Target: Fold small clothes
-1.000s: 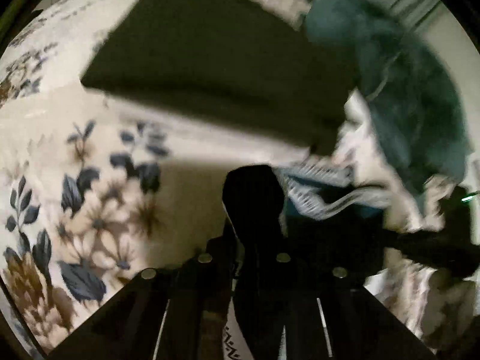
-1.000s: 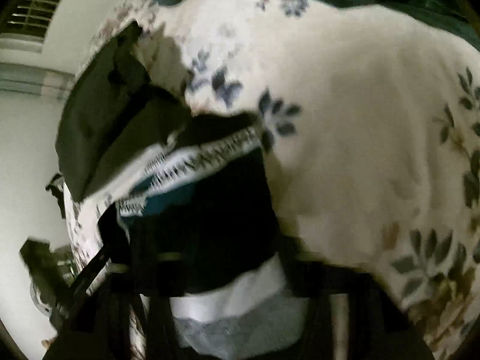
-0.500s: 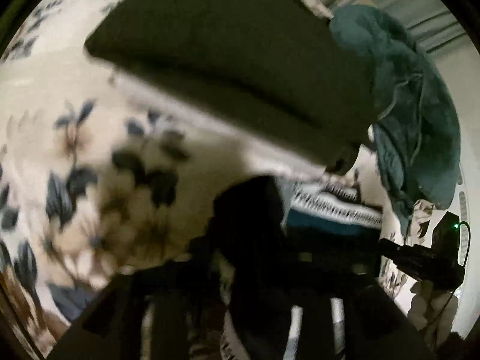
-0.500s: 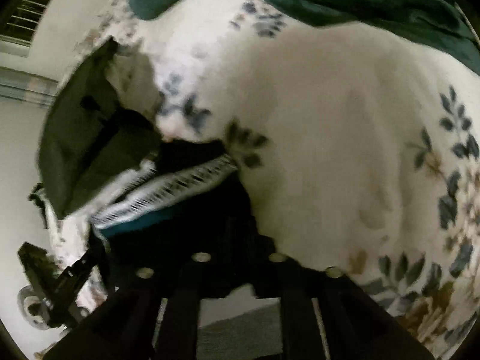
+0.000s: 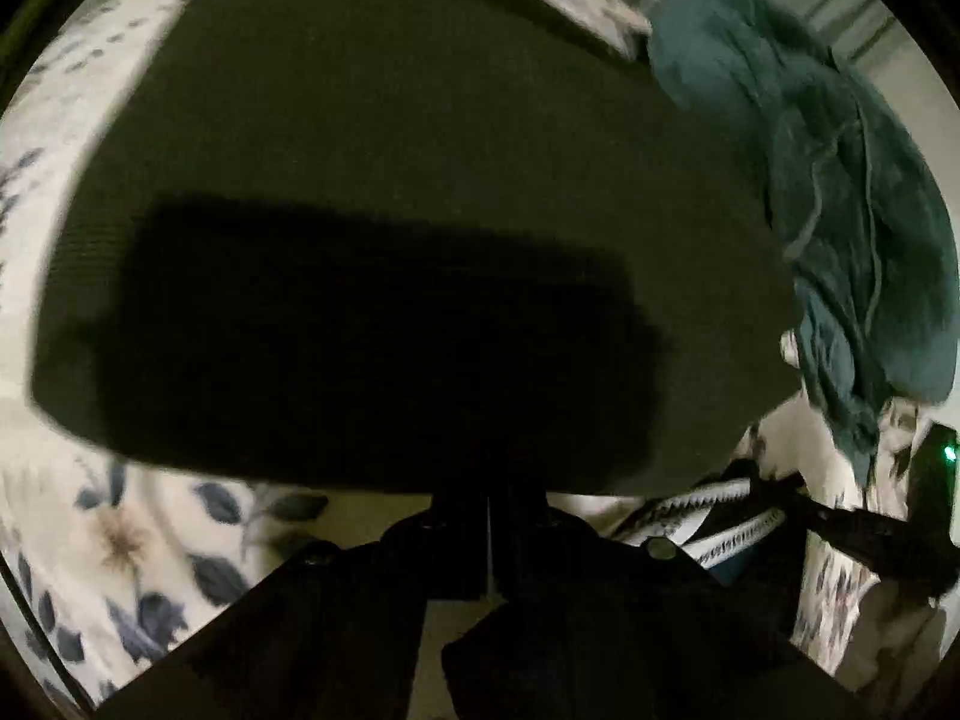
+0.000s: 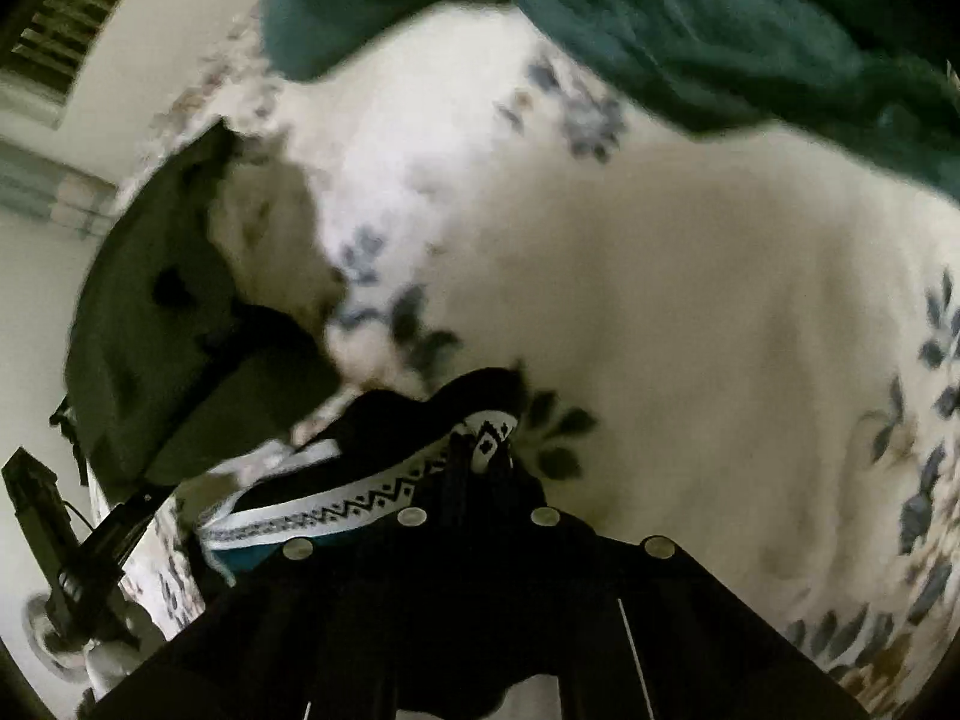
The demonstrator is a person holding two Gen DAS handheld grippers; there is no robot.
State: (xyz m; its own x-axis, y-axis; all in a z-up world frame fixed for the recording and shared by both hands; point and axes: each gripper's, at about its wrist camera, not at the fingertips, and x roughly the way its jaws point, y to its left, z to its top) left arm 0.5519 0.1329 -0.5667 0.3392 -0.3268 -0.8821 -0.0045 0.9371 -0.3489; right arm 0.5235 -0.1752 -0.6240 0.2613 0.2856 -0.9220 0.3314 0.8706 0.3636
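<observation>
A small black garment with a white zigzag-patterned band [image 6: 372, 495] hangs between my two grippers over the floral bedspread [image 6: 690, 312]. My right gripper [image 6: 480, 462] is shut on its band and black cloth. My left gripper [image 5: 487, 516] is shut, its fingers pressed together; the patterned band [image 5: 708, 510] shows just to its right, with the black cloth dark around the fingers. A folded dark olive garment [image 5: 390, 192] fills the left wrist view right ahead and shows at the left in the right wrist view [image 6: 150, 348].
A crumpled teal garment [image 5: 840, 192] lies to the right of the olive one and shows at the top of the right wrist view [image 6: 660, 18]. The floral bedspread [image 5: 150, 540] lies below. A black device with a green light [image 5: 936, 480] sits at the right.
Both grippers have carried the black garment forward, toward the olive garment, which now fills the left wrist view. The patterned band has drawn closer to the right gripper's fingers.
</observation>
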